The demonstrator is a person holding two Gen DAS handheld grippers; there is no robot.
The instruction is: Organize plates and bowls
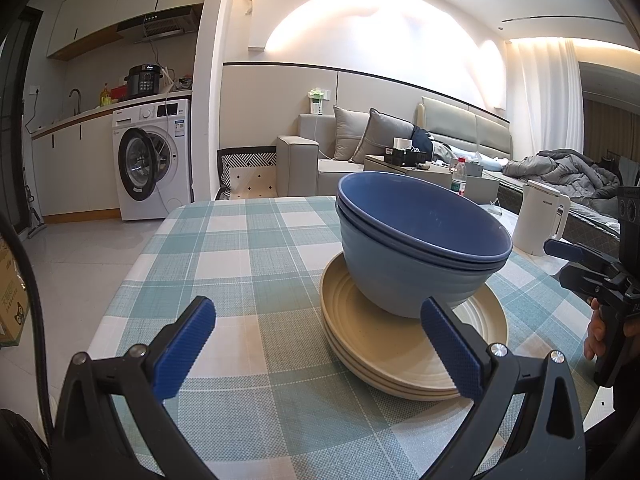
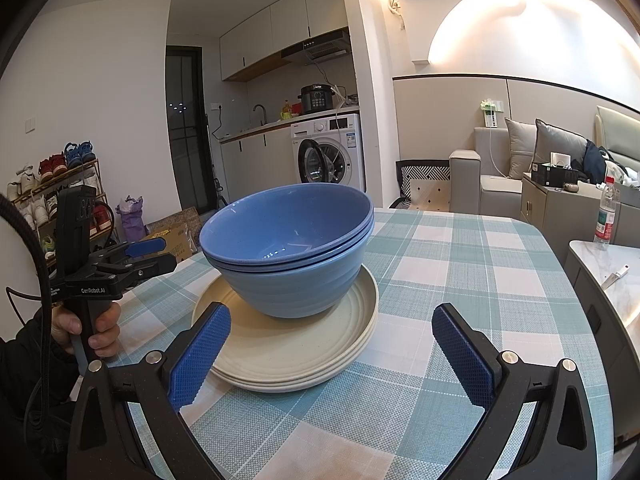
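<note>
Nested blue bowls [image 1: 416,240] [image 2: 292,248] sit on a stack of cream plates [image 1: 400,356] [image 2: 296,348] on the checked tablecloth. My left gripper [image 1: 316,320] is open and empty, just in front of the plates, its right finger close to the stack's near edge. My right gripper [image 2: 332,328] is open and empty, its jaws spread wide in front of the same stack. The right gripper also shows at the right edge of the left wrist view [image 1: 576,256]. The left gripper shows at the left of the right wrist view [image 2: 148,254].
The table [image 1: 248,240] [image 2: 460,264] has a green-and-white checked cloth. A white kettle [image 1: 540,216] stands at its far right. A side surface with a water bottle [image 2: 606,212] lies right of the table. A washing machine, sofa and shoe rack stand beyond.
</note>
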